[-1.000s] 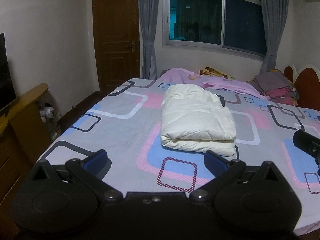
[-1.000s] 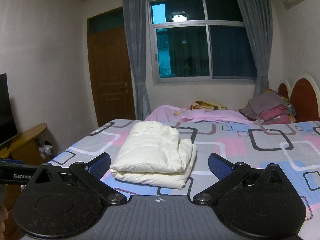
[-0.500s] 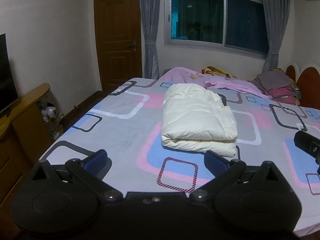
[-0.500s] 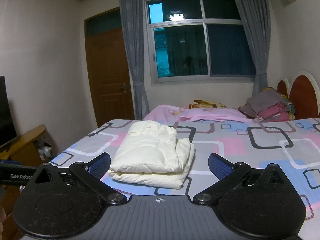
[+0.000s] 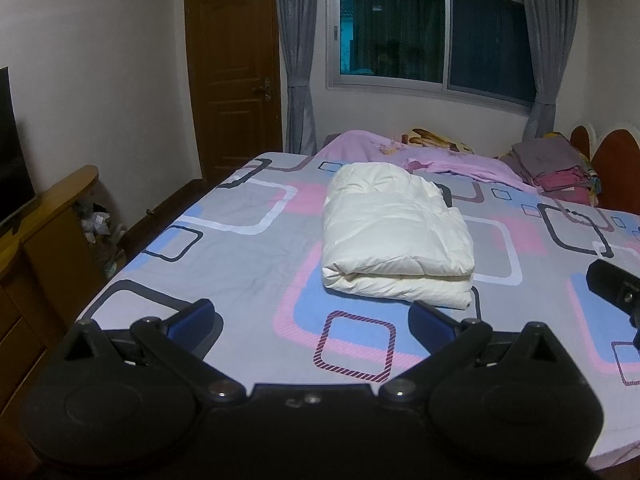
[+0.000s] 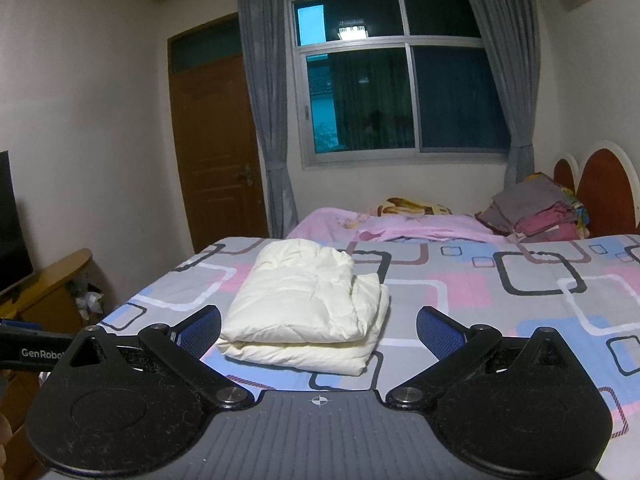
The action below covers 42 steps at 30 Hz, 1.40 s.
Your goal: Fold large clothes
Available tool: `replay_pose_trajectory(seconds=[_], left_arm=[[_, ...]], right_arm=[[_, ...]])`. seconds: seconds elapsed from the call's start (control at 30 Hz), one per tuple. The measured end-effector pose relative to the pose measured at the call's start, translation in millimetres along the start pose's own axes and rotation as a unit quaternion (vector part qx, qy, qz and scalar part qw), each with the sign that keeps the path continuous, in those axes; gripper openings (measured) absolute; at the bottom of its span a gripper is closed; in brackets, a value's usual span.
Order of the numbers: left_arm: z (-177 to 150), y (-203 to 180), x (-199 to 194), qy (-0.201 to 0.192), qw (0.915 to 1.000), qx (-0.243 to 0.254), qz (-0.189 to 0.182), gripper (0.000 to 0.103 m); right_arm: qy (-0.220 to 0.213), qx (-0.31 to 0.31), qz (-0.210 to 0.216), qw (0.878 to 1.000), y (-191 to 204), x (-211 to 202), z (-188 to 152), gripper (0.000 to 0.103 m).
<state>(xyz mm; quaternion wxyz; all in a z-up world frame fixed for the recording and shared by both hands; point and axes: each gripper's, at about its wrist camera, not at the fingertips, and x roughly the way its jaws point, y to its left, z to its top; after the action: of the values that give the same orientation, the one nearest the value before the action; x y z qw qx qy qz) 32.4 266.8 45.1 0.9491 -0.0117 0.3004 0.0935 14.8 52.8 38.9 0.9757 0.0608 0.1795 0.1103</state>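
Observation:
A cream padded garment [image 5: 394, 236] lies folded in a neat thick rectangle on the patterned bed sheet [image 5: 248, 252]. My left gripper [image 5: 312, 316] hangs open above the near edge of the bed, short of the bundle, with nothing between its blue pads. In the right wrist view the same folded garment [image 6: 308, 304] sits just beyond my right gripper [image 6: 320, 328], which is also open and empty. The right gripper's tip [image 5: 612, 288] shows at the right edge of the left wrist view.
A pink quilt [image 5: 420, 156] and a stack of folded grey and pink clothes [image 5: 552, 164] lie at the far side by the headboard [image 5: 616, 168]. A wooden cabinet [image 5: 44, 240] with a TV stands left of the bed. A door [image 5: 236, 72] and window [image 5: 432, 28] are behind.
Both grippers have drawn back and tilted up a little from the folded garment. The garment has not moved and both grippers stay open.

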Motion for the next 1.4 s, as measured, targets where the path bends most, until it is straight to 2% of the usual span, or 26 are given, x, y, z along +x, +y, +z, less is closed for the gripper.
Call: replay_pose_trajectory(seconds=[1.2,1.4], left_arm=[[11,10,25,0.019,0.9998,-0.008,-0.008,0.103],[11,8,41,0.024,0.9987,-0.004,-0.045,0.103]], right_arm=[[0.015,-0.006,0.003,1.0,7,28,0,0.103],[0.02,0.005,-0.001,1.0,-2,42,-3,0.103]])
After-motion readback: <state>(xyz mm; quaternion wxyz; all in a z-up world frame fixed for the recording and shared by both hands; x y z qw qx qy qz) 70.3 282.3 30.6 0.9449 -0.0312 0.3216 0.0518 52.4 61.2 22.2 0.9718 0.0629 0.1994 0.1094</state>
